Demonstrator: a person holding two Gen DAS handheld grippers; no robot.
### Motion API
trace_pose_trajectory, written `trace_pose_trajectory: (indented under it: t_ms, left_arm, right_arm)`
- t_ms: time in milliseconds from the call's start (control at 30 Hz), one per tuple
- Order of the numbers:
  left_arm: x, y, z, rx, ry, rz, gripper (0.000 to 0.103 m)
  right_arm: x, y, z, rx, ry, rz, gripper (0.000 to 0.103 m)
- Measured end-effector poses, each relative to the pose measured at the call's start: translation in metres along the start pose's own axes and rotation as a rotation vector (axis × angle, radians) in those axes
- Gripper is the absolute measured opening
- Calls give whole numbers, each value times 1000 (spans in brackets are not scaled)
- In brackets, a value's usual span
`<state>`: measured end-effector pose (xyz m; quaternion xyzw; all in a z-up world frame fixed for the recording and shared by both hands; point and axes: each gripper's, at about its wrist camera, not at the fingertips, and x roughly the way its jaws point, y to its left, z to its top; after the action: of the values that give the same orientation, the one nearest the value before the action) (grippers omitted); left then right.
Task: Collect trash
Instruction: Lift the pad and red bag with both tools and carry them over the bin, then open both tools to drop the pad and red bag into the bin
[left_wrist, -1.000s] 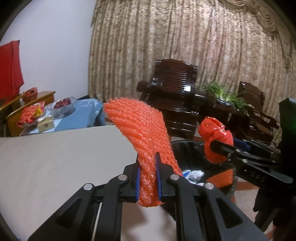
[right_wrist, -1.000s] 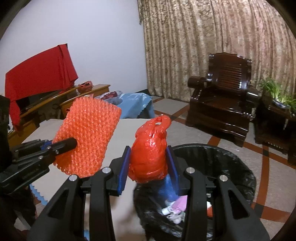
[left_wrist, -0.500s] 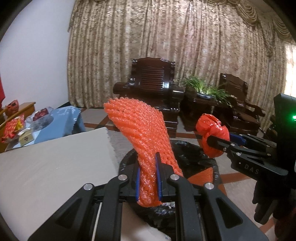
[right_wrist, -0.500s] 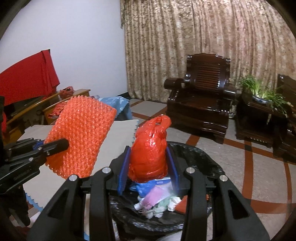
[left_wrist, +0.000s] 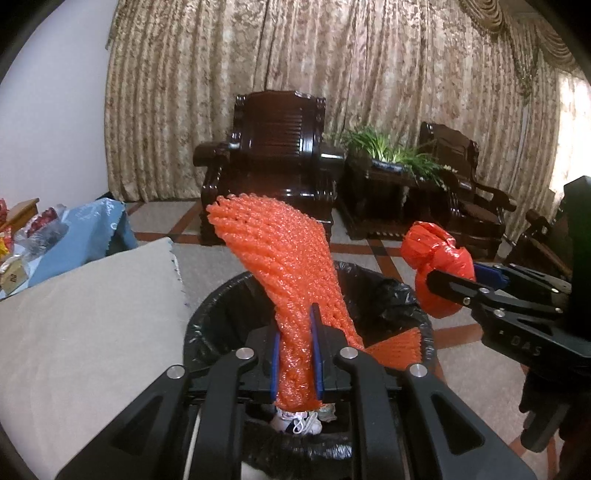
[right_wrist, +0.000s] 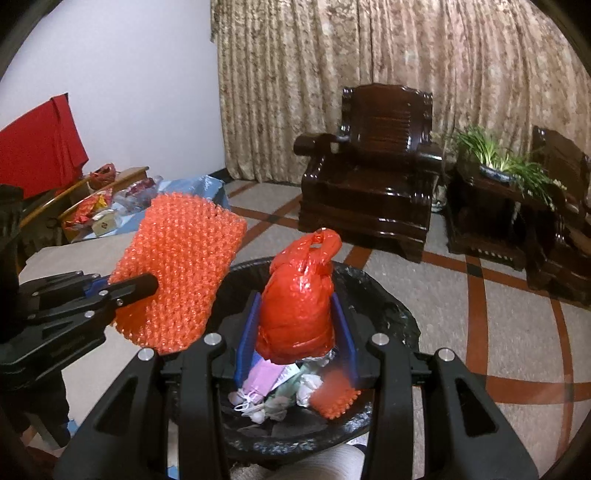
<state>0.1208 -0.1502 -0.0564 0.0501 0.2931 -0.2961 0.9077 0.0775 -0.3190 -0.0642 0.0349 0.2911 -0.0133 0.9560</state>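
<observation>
Curtained sitting room, black-lined bin (right_wrist: 391, 295) right below me, half full. My left tongs (left_wrist: 295, 354) clamp the orange foam net (left_wrist: 284, 258); right tongs (right_wrist: 295, 332) clamp the knotted red bag (right_wrist: 299, 295). Both hang over the opening: release straight down, one at a time. Armchair (right_wrist: 369, 166) far off; only the grey cloth (left_wrist: 81, 317) at the left rim crowds it.

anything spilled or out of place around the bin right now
Nothing stands out. The black-lined bin sits upright with its trash inside; the left gripper holds orange foam netting and the right gripper a red bag above it.
</observation>
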Motion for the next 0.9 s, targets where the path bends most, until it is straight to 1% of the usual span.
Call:
trace_pose_trajectory:
  t_ms: [300,667,767,867,900]
  left_arm:
    - [54,-2,2,9,62,-4,13]
    - [94,9,-5,13,134,-4,14]
    - [104,12,-7,9,151,-10,14]
    - [109,16,-7,2,163,-16,18]
    - [109,18,-7,-1,164,-19,21]
  right_arm:
    - [39,-7,1,1,43,-4,37]
    - [90,-14,1,1,116,2,37]
    - [100,-14,2,-2,121,7,37]
    - [106,-14,4,-13,125,-4,44]
    - [108,-13,4,-14,126,-4,47]
